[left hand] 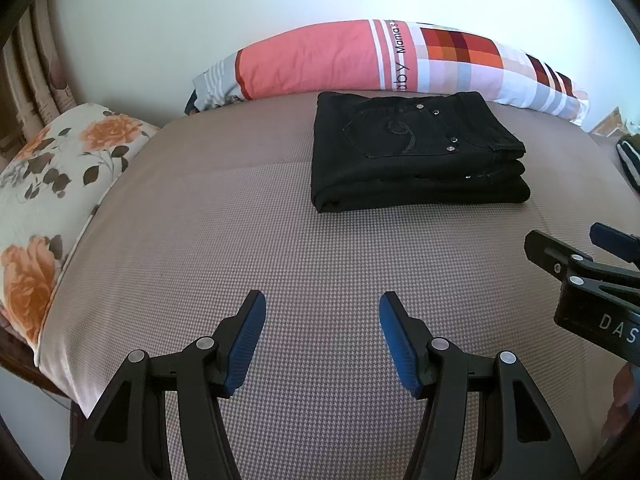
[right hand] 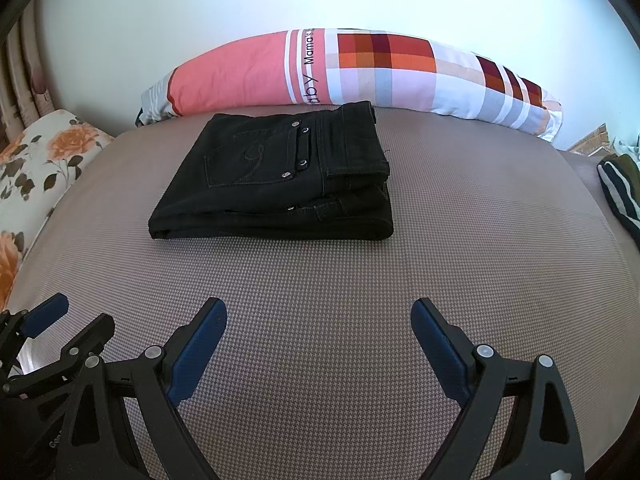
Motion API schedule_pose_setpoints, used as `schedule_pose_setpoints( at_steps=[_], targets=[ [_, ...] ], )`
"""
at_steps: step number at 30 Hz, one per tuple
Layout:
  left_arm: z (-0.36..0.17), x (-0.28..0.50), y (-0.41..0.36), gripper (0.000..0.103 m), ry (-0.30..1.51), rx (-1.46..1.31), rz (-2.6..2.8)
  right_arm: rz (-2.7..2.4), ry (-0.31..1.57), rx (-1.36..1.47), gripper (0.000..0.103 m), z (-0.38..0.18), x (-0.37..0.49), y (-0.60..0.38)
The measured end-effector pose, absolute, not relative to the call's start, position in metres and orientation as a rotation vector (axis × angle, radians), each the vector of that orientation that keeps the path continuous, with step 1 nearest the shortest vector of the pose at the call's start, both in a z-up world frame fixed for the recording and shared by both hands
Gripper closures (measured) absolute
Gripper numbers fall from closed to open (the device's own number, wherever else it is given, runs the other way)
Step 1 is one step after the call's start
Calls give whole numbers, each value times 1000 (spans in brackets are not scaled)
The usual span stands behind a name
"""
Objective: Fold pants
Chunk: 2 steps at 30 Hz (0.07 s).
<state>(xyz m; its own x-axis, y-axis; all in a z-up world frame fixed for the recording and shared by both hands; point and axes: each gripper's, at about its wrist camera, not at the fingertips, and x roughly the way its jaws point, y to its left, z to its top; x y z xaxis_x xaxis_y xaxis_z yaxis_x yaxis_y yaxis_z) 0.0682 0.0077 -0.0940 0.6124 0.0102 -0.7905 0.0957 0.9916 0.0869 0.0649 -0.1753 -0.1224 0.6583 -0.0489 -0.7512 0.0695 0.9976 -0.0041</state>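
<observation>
Black jeans lie folded into a compact stack on the brown checked bed cover, back pocket up, near the far edge; they also show in the right wrist view. My left gripper is open and empty, well short of the jeans. My right gripper is open and empty, also short of them. The right gripper shows at the right edge of the left wrist view, and the left gripper shows at the lower left of the right wrist view.
A long pink and plaid pillow lies along the wall behind the jeans. A floral pillow lies at the left edge of the bed. A dark striped garment lies at the far right.
</observation>
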Motion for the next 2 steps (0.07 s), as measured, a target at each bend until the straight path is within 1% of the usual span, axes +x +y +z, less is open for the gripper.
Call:
schedule_pose_setpoints(
  at_steps=[2],
  targets=[
    [-92,69,9,43,913,123,-52,-68,850,25,11,-122,65,-175]
  ],
)
